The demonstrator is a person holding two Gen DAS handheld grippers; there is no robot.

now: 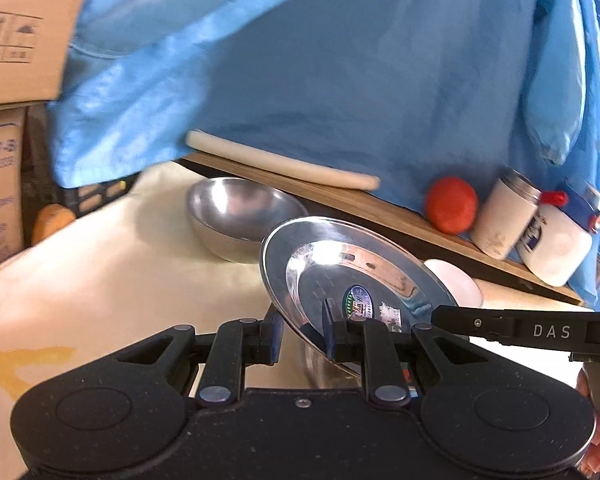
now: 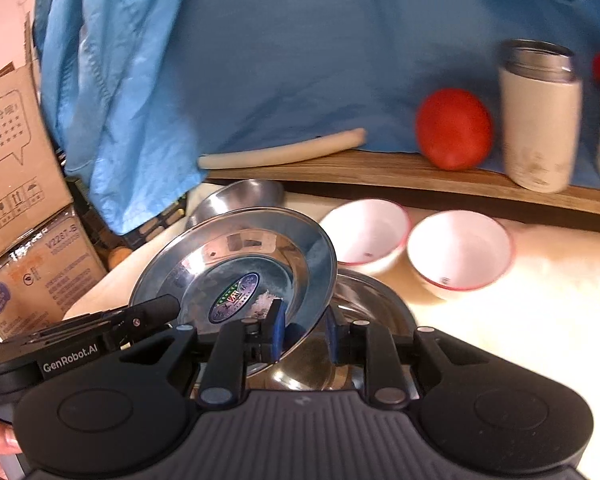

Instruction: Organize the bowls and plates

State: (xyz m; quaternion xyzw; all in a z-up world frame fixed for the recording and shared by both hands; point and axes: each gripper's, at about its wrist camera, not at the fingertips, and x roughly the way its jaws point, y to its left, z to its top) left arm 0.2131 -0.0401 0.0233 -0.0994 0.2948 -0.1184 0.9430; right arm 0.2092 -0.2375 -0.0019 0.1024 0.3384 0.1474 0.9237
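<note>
I had the steel plate (image 1: 356, 276) pinched by its rim from two sides at once: my left gripper (image 1: 302, 334) was clenched on the near edge at one side, and my right gripper (image 2: 304, 334) was clenched on the rim at the other, each with one blue pad over the plate's face and the other pad underneath. The plate was tilted, its sticker side turned up toward me, and it was clear of the cream cloth (image 1: 100, 272).

Taking the plate as my landmark, the relation that mattered lay directly below it: a second steel dish (image 2: 376, 308) sat under its lowered edge, showing past the rim on my right gripper's side. I judged that to be the stack I was aiming for, so the move ahead would be a levelling and a lowering, not a carry.

Beyond the plate, toward the wooden ledge (image 2: 380, 172), stood a steel bowl (image 1: 236, 216). To the plate's right and a little farther back sat two white bowls with red rims (image 2: 460, 252), side by side. Neither hand was nearer than the other; both shared the plate.
</note>
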